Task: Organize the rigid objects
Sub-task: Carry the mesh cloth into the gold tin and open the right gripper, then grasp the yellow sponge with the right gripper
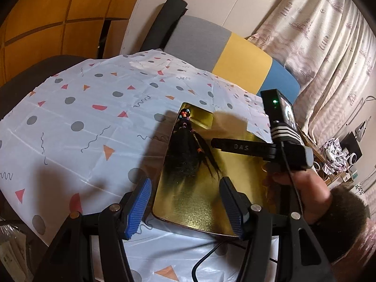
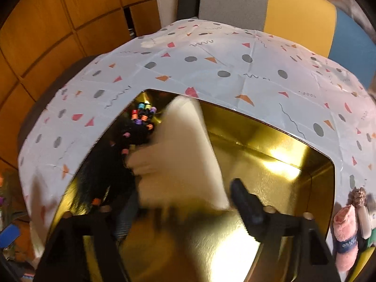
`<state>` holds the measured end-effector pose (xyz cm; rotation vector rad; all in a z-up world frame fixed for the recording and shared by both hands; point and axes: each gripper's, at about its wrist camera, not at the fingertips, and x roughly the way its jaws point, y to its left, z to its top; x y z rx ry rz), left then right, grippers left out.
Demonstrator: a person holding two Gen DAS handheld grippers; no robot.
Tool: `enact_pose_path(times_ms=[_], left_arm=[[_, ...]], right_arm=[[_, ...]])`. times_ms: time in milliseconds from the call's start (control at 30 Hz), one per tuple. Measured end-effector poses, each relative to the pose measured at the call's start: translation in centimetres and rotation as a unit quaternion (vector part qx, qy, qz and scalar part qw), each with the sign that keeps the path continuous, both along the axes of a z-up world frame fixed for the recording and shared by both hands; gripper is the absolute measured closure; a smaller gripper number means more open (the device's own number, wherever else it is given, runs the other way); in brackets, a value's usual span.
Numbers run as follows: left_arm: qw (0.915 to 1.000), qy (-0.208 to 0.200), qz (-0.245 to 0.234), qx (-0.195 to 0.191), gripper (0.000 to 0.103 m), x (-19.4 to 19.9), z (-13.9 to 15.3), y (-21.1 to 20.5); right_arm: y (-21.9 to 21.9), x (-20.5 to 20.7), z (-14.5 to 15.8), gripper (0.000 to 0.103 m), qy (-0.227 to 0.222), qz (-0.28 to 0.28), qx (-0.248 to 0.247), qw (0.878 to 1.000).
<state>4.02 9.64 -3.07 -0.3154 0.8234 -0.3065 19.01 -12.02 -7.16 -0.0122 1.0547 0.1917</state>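
Over the gold tray (image 2: 270, 164), open right gripper (image 2: 183, 206), white cloth (image 2: 178, 150) just ahead, unheld, left gripper (image 1: 185, 202) open.

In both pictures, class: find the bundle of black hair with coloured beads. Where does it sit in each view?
Left wrist: black beaded hair lies centre, along the gold tray's left side.
Right wrist: it lies left of centre, beside a blurred white object.
Shared landmark: the gold tray.

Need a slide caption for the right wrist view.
Open right gripper over a gold tin holding a white cloth and a black beaded hairpiece.
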Motion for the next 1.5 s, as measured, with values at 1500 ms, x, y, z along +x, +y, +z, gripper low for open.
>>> enact_pose_path(times_ms=[1500], left_arm=[[0.9722, 0.041, -0.227, 0.038, 0.042, -6.4, -0.2, -18.6]], right_arm=[[-30.8, -28.0, -1.1, 0.003, -0.087, -0.33, -0.008, 0.94]])
